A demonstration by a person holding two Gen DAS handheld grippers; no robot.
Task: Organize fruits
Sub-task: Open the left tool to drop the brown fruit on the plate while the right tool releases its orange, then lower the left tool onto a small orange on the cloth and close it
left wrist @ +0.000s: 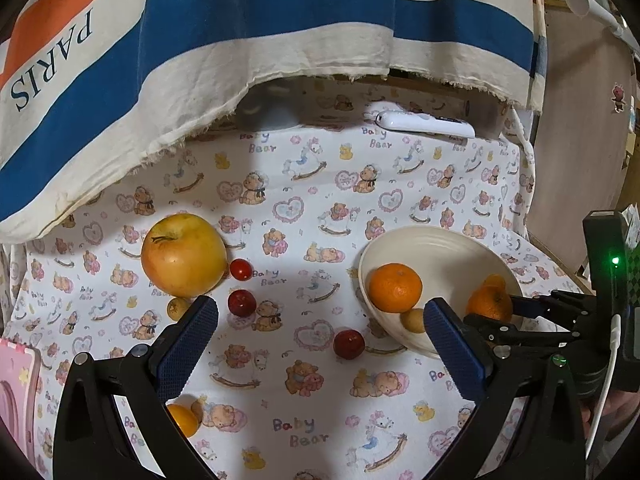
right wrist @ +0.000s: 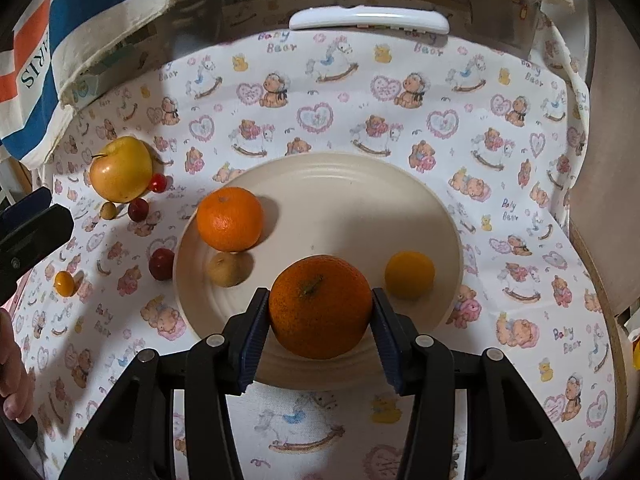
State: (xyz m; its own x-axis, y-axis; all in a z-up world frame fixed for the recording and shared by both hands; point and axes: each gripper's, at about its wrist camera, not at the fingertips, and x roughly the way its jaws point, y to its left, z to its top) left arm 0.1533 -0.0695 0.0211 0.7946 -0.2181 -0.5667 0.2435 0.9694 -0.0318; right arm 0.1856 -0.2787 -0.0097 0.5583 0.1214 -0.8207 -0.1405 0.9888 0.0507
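My right gripper (right wrist: 320, 296) is shut on a large mandarin (right wrist: 320, 306), held just over the near side of the cream plate (right wrist: 340, 176). On the plate lie another mandarin (right wrist: 230, 219), a small brownish fruit (right wrist: 228, 268) and a small yellow fruit (right wrist: 409, 275). My left gripper (left wrist: 320, 306) stands wide open above the cloth, gripping nothing, with a red cherry (left wrist: 349, 344) lying below it. Left of it sit a yellow apple (left wrist: 184, 256), two more cherries (left wrist: 241, 269), a small greenish fruit (left wrist: 178, 308) and a kumquat (left wrist: 182, 420). The plate (left wrist: 440, 244) is to its right.
A teddy-bear print cloth (left wrist: 304, 208) covers the table. A white remote (left wrist: 424, 122) lies at the far edge under a hanging striped PARIS cloth (left wrist: 200, 40). A pink object (left wrist: 16, 392) sits at the near left. A hand (right wrist: 12, 360) shows at the left edge.
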